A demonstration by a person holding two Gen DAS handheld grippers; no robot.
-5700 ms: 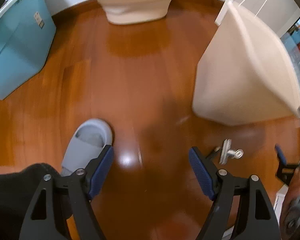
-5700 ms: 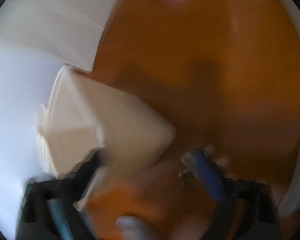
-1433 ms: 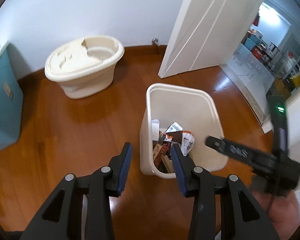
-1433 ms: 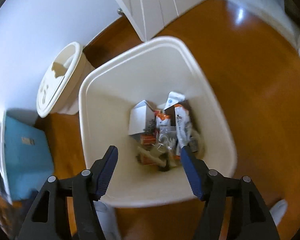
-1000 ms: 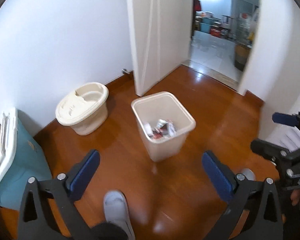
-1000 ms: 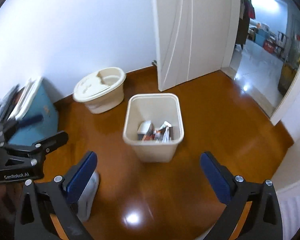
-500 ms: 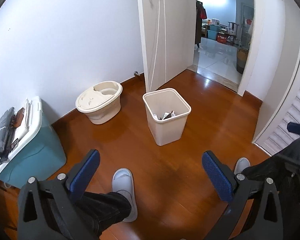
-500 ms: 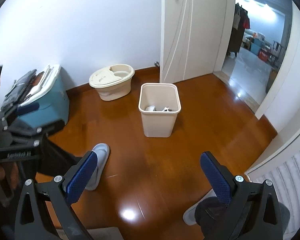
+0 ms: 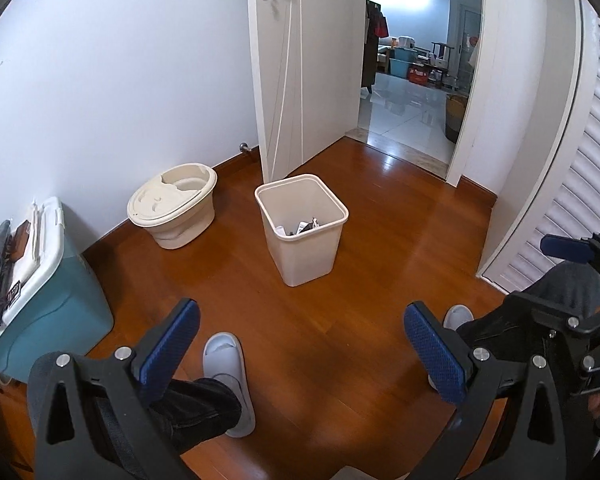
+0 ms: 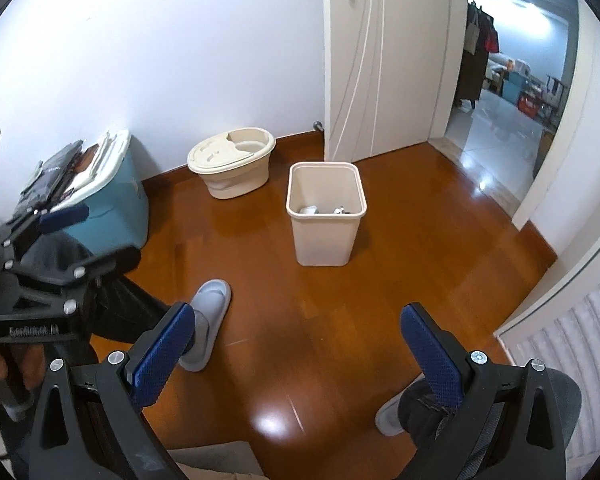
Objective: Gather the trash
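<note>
A cream square trash bin [image 9: 302, 232] stands upright on the wooden floor, with trash [image 9: 302, 227] in its bottom. It also shows in the right wrist view [image 10: 325, 213], where a little trash [image 10: 320, 211] peeks above the rim. My left gripper [image 9: 300, 350] is open and empty, held high and well back from the bin. My right gripper [image 10: 296, 350] is open and empty too, also far back from the bin. Each gripper shows at the edge of the other's view.
A cream lidded tub [image 9: 174, 210] stands by the wall, left of the bin. A teal storage box [image 9: 40, 288] with dark items on top is at the left. A white door [image 9: 304, 68] is open to another room. My slippered feet [image 9: 228, 372] are below. A louvered door [image 9: 580, 184] is at right.
Both grippers have risen and pulled back from the bin, which looks smaller now. Earlier the bin lay tipped on the floor; it now stands upright.
</note>
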